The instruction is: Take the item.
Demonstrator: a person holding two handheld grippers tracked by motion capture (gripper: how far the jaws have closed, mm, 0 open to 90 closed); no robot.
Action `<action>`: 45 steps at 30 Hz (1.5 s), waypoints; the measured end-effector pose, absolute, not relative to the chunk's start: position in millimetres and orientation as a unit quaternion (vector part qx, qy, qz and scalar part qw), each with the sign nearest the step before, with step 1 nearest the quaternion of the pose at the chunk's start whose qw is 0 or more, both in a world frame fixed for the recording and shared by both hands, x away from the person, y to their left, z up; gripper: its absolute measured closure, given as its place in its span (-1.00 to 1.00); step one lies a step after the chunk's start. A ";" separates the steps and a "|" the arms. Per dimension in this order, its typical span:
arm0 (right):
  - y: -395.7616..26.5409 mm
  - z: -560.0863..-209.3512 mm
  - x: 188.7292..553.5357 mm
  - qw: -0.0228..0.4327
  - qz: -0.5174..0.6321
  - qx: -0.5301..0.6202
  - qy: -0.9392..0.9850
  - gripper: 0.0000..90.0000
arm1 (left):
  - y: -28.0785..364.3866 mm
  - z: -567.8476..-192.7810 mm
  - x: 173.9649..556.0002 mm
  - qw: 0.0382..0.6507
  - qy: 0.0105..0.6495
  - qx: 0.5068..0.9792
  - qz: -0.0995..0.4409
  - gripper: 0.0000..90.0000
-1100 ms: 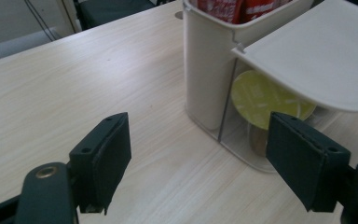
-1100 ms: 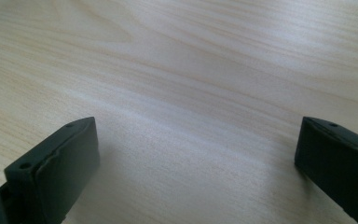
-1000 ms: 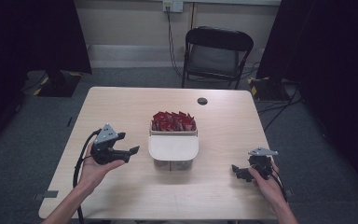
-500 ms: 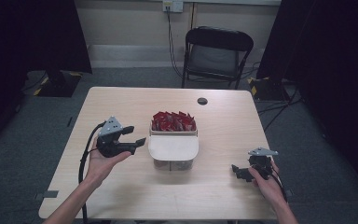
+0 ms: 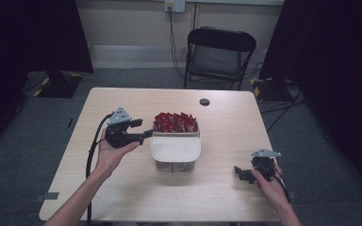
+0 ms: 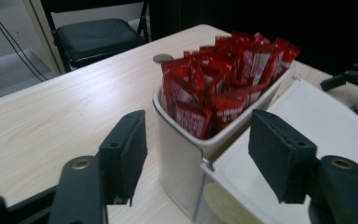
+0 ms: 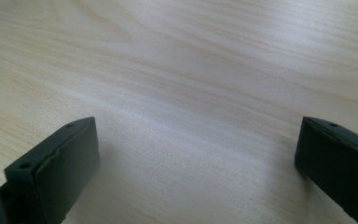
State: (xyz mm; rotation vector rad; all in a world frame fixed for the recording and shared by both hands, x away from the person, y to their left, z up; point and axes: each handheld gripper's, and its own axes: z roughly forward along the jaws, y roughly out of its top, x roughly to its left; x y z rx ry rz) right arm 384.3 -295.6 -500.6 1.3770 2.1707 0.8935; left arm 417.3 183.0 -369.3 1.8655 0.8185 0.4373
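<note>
— Red sachets [image 5: 175,122] fill the far compartment of the white container [image 5: 175,149] at the middle of the table [image 5: 226,197]. How does the left gripper [image 5: 143,129] stand?

— Its jaws are spread wide with nothing between the pads; in the left gripper view they frame the container's left end, close to it but apart. The left hand [image 5: 111,153] holds it raised.

— And the right gripper [image 5: 239,172]?

— Near the table's right edge, low over bare wood, well apart from the container. Its jaws gape wide too, gripping nothing.

— Which way does the container run?

— Its long axis goes near to far. The sachets stand upright, packed at the far end; a white lid or flap covers the near part.

— Anything else?

— A small dark disc [image 5: 204,101] lies on the far side of the table, and a black chair [image 5: 219,56] stands beyond.
</note>
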 end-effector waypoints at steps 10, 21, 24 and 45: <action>-295.7 -500.6 384.3 0.209 0.321 0.494 0.780 -1.00 | 173.2 -368.2 437.7 0.519 0.353 0.764 0.147 0.13; -295.6 -500.6 384.3 0.209 0.321 0.494 0.780 -1.00 | 160.9 -382.9 449.5 0.499 0.355 0.776 0.149 0.28; -295.7 -500.6 384.3 0.209 0.321 0.494 0.780 -1.00 | 160.0 -383.7 449.5 0.498 0.354 0.777 0.155 0.34; -295.7 -500.6 384.1 0.209 0.321 0.494 0.781 -1.00 | 165.1 -383.5 447.1 0.500 0.346 0.780 0.146 0.62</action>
